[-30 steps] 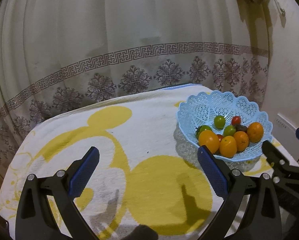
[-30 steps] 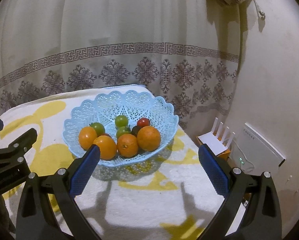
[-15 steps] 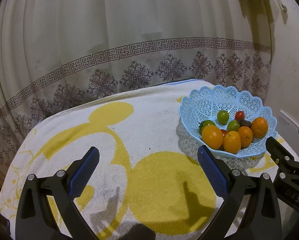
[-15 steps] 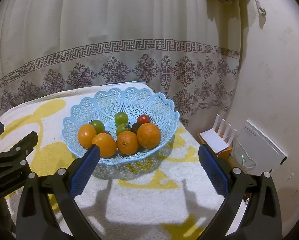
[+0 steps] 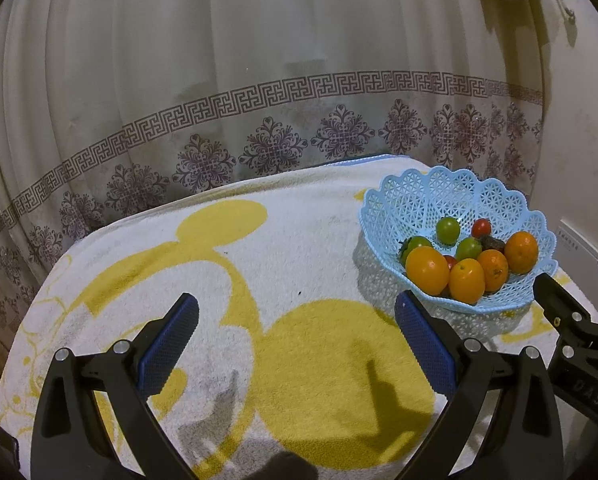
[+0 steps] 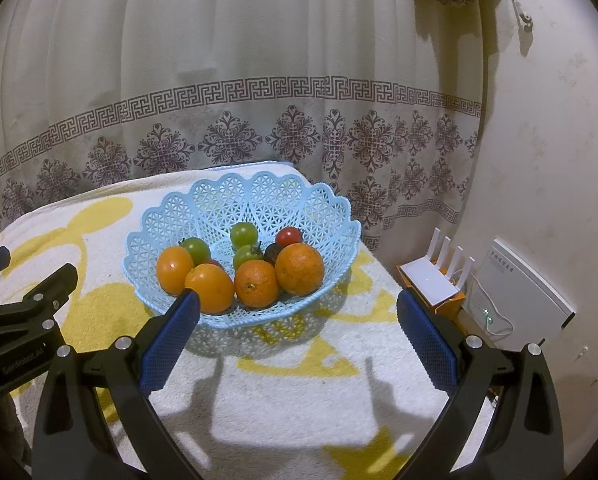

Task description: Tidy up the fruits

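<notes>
Right wrist view had the basket (image 6: 171, 216) sitting on the towel (image 6: 299, 392), oranges (image 6: 299, 269) and tomatoes (image 6: 244, 233) piled inside. Right gripper (image 6: 298, 322) hung just in front, fingers spread, nothing held. Left gripper (image 5: 297, 334) was spread too, over bare towel.

The right claw (image 6: 297, 310) hangs with its jaws spread wide, holding nothing, just short of the light blue basket (image 6: 259, 192) on the towel-covered bench (image 6: 299, 380). Four oranges (image 6: 299, 269) line the basket's near side, with green tomatoes (image 6: 244, 233) and a red one (image 6: 288, 235) behind.
</notes>
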